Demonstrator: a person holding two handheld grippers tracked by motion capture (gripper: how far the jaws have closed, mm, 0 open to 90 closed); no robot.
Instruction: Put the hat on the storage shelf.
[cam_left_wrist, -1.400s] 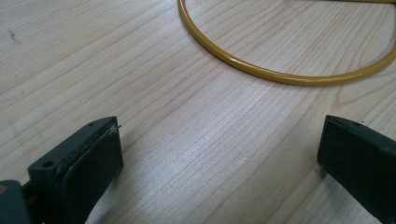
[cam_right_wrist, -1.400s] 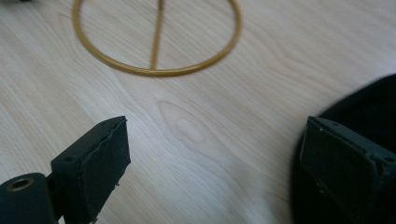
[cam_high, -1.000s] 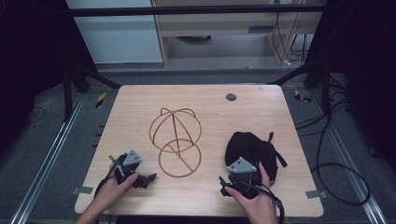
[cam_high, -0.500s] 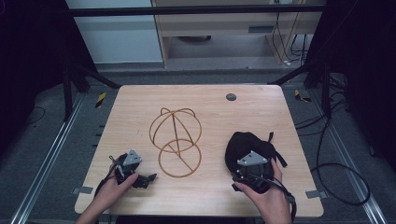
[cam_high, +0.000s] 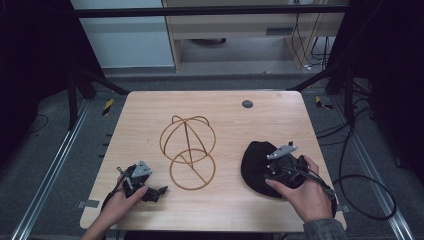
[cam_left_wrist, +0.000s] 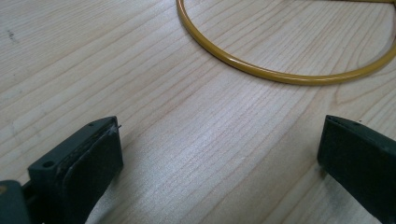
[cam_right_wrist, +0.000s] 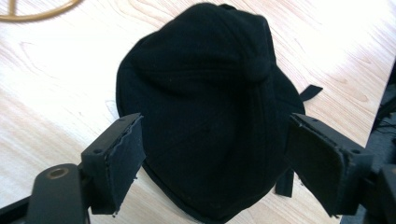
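A black cap (cam_high: 256, 162) (cam_right_wrist: 210, 93) lies on the wooden table (cam_high: 220, 115) at the front right. My right gripper (cam_high: 272, 170) (cam_right_wrist: 215, 158) hovers just over its near side, jaws open and spread about as wide as the cap. A gold wire stand (cam_high: 188, 150) stands in the table's middle, its round base ring (cam_left_wrist: 280, 70) lying flat. My left gripper (cam_high: 155, 191) (cam_left_wrist: 219, 158) rests low at the front left, open, pointing toward that ring with bare wood between its jaws.
A small dark round disc (cam_high: 247, 104) sits near the table's far edge. Cables (cam_high: 360, 190) trail off the right side over the floor. A metal frame rail (cam_high: 50, 170) runs along the left of the table.
My right gripper has moved forward and to the right, from the table's front edge up over the cap. The left gripper has stayed put.
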